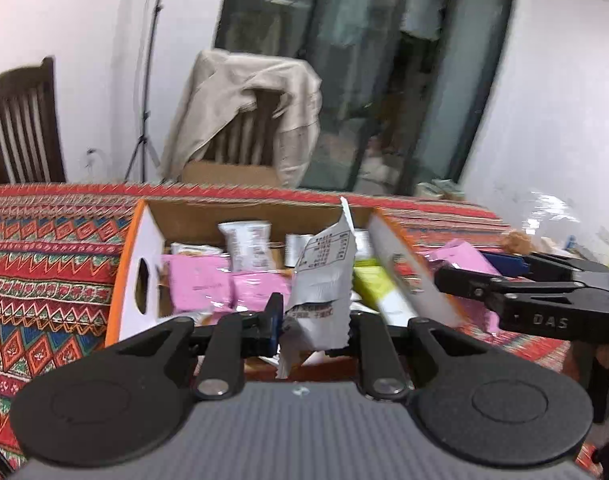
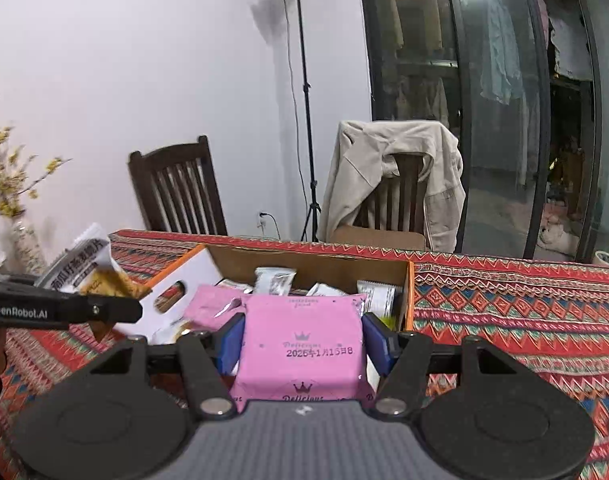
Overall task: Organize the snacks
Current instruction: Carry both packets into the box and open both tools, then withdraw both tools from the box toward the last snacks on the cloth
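In the left wrist view my left gripper (image 1: 314,324) is shut on a crumpled silver-white snack packet (image 1: 322,280), held upright over the near edge of the cardboard box (image 1: 138,240). The box has white and orange sides and holds pink packets (image 1: 200,284) and several white ones. In the right wrist view my right gripper (image 2: 302,344) is shut on a pink packet (image 2: 300,332), its blue pads pressing both sides, just short of the box (image 2: 410,280). The left gripper (image 2: 116,306) shows at the left with its packet (image 2: 88,258). The right gripper (image 1: 464,270) reaches in from the right.
The box stands on a table under a red patterned cloth (image 2: 504,304). Behind the table are two dark wooden chairs (image 2: 176,188), one draped with a beige jacket (image 2: 384,168). A light stand (image 2: 304,100), glass doors (image 2: 504,100) and a vase of yellow flowers (image 2: 12,184) are nearby.
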Demonstrator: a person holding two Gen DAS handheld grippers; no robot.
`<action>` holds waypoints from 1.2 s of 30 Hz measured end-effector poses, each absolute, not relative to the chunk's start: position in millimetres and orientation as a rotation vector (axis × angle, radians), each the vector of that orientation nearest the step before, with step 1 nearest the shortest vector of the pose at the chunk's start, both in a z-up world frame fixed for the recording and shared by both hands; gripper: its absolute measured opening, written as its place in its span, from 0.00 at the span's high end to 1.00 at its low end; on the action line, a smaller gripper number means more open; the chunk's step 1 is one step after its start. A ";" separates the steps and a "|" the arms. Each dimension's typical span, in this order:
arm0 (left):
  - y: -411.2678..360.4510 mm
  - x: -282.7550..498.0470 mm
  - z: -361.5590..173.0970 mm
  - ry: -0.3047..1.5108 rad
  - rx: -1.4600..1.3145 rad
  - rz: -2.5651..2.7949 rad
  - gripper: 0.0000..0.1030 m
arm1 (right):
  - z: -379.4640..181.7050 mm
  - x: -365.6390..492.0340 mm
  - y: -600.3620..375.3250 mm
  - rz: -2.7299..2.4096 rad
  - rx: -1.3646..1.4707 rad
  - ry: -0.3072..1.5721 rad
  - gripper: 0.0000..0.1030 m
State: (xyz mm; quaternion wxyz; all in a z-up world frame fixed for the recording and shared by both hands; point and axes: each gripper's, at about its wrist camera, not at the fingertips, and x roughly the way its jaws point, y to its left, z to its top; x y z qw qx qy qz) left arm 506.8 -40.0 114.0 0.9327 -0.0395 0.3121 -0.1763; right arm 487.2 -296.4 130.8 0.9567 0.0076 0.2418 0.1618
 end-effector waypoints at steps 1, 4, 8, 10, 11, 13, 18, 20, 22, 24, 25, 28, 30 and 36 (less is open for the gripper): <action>-40.7 516.7 108.9 0.654 -0.078 -0.351 0.81 | 127.4 499.0 -294.5 0.324 0.021 0.503 0.41; -42.1 542.7 89.5 0.719 -0.086 -0.326 0.81 | 112.3 531.3 -285.9 0.310 0.024 0.550 0.41; -46.8 562.6 65.6 0.781 -0.053 -0.284 0.81 | 85.7 563.8 -270.4 0.308 0.025 0.623 0.41; -48.9 565.9 57.7 0.797 -0.055 -0.266 0.81 | 75.0 572.2 -262.5 0.309 0.017 0.648 0.41; -48.8 566.5 54.9 0.801 -0.062 -0.265 0.75 | 69.7 576.1 -258.6 0.307 0.011 0.662 0.41; -47.9 568.6 51.3 0.806 -0.080 -0.261 0.55 | 61.1 580.4 -252.1 0.309 0.004 0.682 0.40; -47.4 564.7 51.5 0.795 -0.085 -0.243 0.30 | 50.8 582.2 -245.6 0.311 0.003 0.701 0.37; -47.3 562.2 53.7 0.791 -0.088 -0.240 0.24 | 52.3 579.6 -246.0 0.307 0.006 0.698 0.31; -46.6 555.5 57.5 0.790 -0.084 -0.247 0.17 | 55.9 576.3 -247.8 0.296 0.007 0.688 0.28; -46.8 548.3 63.2 0.782 -0.078 -0.248 0.13 | 61.7 572.6 -251.4 0.297 0.015 0.678 0.24; -46.9 545.8 66.3 0.778 -0.074 -0.248 0.11 | 65.0 569.6 -253.2 0.295 0.019 0.669 0.23; -45.7 530.4 78.9 0.753 -0.071 -0.242 0.06 | 77.0 559.8 -259.5 0.286 0.029 0.640 0.21; -43.5 518.3 87.5 0.735 -0.069 -0.239 0.06 | 84.7 552.2 -264.6 0.284 0.037 0.622 0.21; -33.1 471.2 111.0 0.674 -0.060 -0.217 0.02 | 108.9 517.0 -280.7 0.267 0.019 0.570 0.20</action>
